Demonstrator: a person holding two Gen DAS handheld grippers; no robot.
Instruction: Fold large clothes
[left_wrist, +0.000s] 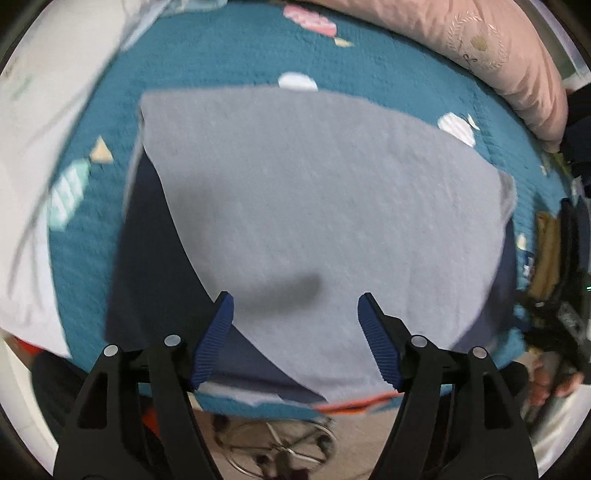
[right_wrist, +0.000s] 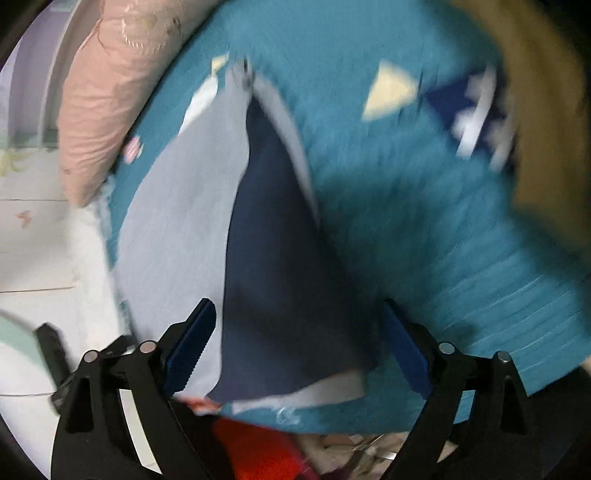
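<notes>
Beyond both grippers' spread, empty fingers, only the left view shows the garment whole.

- R wrist view smeared w/ motion blur; prints on teal blanket are unreadable shapes.
- Tan object at top right: blurred, cut by frame edge, can't ID.
- Pink pillow cut off at top in L wrist view.
- White fabric at left streaked, edges unclear.
- Navy layer mostly hidden under grey garment.
</notes>
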